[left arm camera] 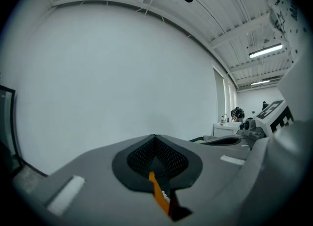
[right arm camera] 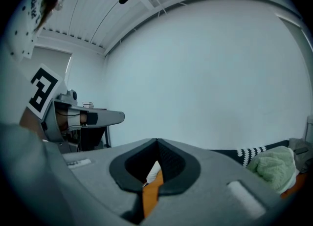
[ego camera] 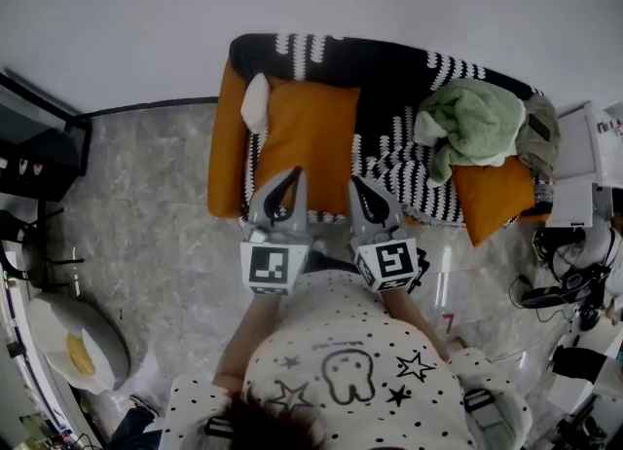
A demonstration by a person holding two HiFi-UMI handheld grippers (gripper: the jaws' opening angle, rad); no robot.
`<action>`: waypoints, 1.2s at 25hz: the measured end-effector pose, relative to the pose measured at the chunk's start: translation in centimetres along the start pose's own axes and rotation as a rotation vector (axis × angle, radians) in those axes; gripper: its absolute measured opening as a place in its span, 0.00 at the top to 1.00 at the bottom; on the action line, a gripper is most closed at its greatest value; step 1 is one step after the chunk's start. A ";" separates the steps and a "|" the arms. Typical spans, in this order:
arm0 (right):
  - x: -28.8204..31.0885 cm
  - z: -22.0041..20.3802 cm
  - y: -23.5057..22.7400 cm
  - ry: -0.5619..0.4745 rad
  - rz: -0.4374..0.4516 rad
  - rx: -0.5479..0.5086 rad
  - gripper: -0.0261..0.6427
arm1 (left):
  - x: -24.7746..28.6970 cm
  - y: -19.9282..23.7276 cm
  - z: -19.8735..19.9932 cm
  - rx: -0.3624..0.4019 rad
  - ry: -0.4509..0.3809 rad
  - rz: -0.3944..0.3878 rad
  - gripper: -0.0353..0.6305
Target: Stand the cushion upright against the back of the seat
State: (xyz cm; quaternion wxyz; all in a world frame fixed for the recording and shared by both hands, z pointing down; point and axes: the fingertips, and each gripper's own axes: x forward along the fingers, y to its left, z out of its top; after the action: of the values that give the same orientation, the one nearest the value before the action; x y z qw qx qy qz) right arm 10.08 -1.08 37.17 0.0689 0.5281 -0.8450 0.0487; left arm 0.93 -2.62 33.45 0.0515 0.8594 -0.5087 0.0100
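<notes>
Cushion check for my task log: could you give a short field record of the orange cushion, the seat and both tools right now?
seat: sofa, black-and-white throw over it
cushion: orange cushion, left part of seat, seemingly lying flat, not gripped
other items: green cloth; second orange cushion, right end
left tool: shut, empty, at the cushion's front edge
right tool: shut, empty, beside the left tool
</notes>
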 end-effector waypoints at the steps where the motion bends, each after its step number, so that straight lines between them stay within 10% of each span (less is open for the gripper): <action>1: 0.4 0.0 -0.1 0.004 -0.008 0.000 0.96 | 0.5 0.2 0.0 -0.002 0.001 -0.011 0.96; 30: 13.0 2.8 -2.0 0.030 -0.138 0.011 0.96 | 10.5 10.9 2.0 -0.001 0.017 -0.109 0.96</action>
State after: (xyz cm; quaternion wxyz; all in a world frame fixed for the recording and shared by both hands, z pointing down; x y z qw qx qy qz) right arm 6.05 -13.91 36.62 0.0817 0.5846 -0.8052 0.0565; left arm -3.68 -17.18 33.00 0.0565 0.8857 -0.4607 0.0141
